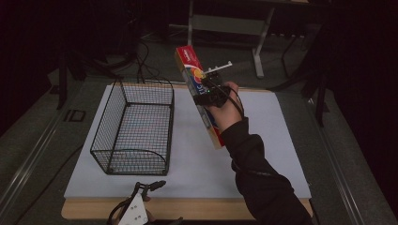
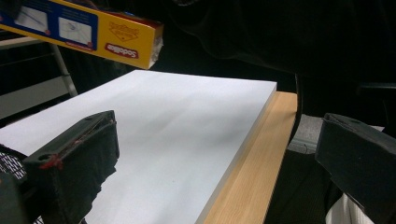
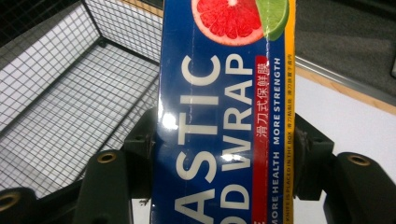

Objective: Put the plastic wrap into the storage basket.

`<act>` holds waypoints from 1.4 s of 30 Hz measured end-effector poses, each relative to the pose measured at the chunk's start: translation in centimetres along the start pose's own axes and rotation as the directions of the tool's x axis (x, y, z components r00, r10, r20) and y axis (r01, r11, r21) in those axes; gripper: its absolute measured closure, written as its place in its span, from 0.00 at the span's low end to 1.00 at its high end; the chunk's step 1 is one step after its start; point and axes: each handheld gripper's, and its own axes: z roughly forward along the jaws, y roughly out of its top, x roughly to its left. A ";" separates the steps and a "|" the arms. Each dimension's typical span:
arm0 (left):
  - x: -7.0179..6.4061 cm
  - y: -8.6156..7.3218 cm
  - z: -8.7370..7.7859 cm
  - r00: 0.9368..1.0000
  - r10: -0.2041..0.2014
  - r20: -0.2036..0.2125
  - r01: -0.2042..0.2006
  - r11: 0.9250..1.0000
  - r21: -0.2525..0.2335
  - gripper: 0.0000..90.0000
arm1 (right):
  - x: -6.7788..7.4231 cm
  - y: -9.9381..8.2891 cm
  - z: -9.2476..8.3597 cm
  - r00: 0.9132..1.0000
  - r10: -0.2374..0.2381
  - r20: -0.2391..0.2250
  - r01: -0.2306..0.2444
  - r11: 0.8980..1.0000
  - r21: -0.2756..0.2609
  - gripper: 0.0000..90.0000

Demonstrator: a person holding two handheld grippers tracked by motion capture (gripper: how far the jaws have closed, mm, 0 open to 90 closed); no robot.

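A long blue and yellow plastic wrap box with a grapefruit picture hangs tilted above the white mat, right of the basket. My right gripper is shut on its middle. In the right gripper view the two black jaws press on both long sides of the box, with the right gripper gripping across it. My left gripper rests low at the table's front edge. Its jaws stand wide apart with nothing between them in the left gripper view, where the left gripper faces the mat and the box shows at top left.
A black wire basket stands on the left part of the white mat, with nothing in it; its mesh lies below the held box. A wooden table edge runs along the front. Dark stands and cables are behind the table.
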 end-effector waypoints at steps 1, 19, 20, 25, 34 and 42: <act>0.0 0.0 0.0 1.000 0.000 0.000 0.000 1.000 0.000 0.00 | 0.3 0.2 0.0 1.000 -0.001 -0.001 0.001 1.000 0.001 0.44; -0.2 0.0 -0.4 1.000 0.005 -0.008 -0.005 1.000 -0.001 0.00 | 4.9 3.2 0.1 0.998 -0.049 -0.046 0.047 0.998 -0.045 0.44; -0.2 0.0 -0.5 1.000 0.011 -0.010 -0.011 1.000 0.000 0.00 | 5.5 3.5 0.2 0.997 -0.056 -0.052 0.053 0.997 -0.047 0.44; -0.3 0.0 -0.5 1.000 0.013 -0.009 -0.013 1.000 -0.001 0.00 | 6.7 3.9 0.5 0.996 -0.070 -0.063 0.067 0.996 -0.052 0.44; -0.3 0.0 -0.8 1.000 0.007 -0.019 -0.008 1.000 -0.009 0.00 | 9.9 4.9 1.6 0.990 -0.101 -0.103 0.095 0.994 -0.061 0.44; -0.3 -0.1 -1.1 1.000 0.005 -0.031 -0.005 1.000 -0.010 0.00 | 12.3 5.8 2.8 0.985 -0.111 -0.133 0.103 0.992 -0.070 0.44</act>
